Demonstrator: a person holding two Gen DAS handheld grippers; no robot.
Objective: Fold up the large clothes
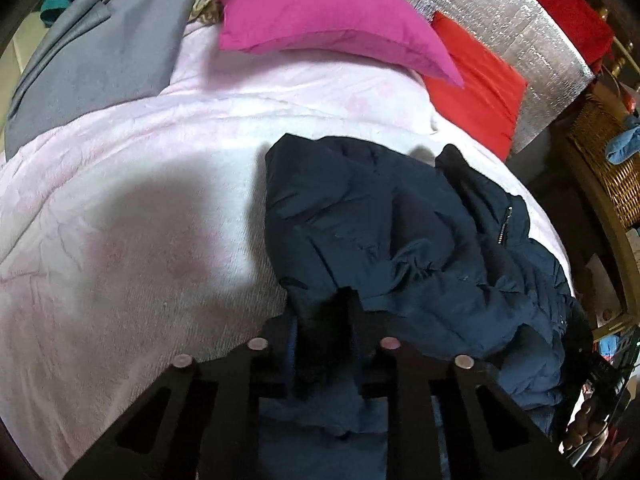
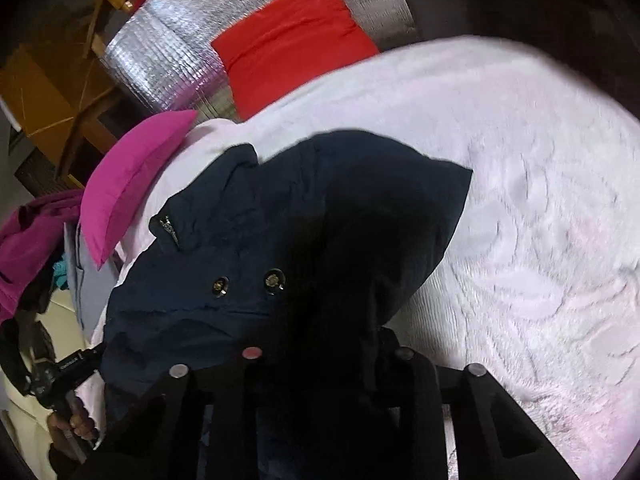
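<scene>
- Left gripper: jaws closed on a dark fold at the near edge of the jacket; cloth bunches between the fingers, grip looks secure.
- Right gripper: buried under jacket cloth in the right wrist view; fingertips hidden in shadow, so can't tell if jaws are clamped or apart.
- Jacket: navy, padded, puffy, lying crumpled on the blanket, right-of-centre on the bed in the left wrist view. Zip pull visible on its far side, two metal snaps on a panel in the right wrist view. Hood or collar area humps up dark.
- Step in hand, by my read: lift and spread the jacket flat before any fold. Advice: keep both grips on matching edges, pull apart evenly, lay panel flat, smooth the puff out; thick filling will spring back, so press folds down. Slippery shell may slide from a shallow pinch, so take a deep bite.
- Blanket: pale pink, fleecy, embossed pattern, soft and yielding.
- Farther: pink pillow, smooth cotton; red cushion behind it; grey cloth at left.
- Farthest: silver quilted foil panel; wicker basket at right.
</scene>
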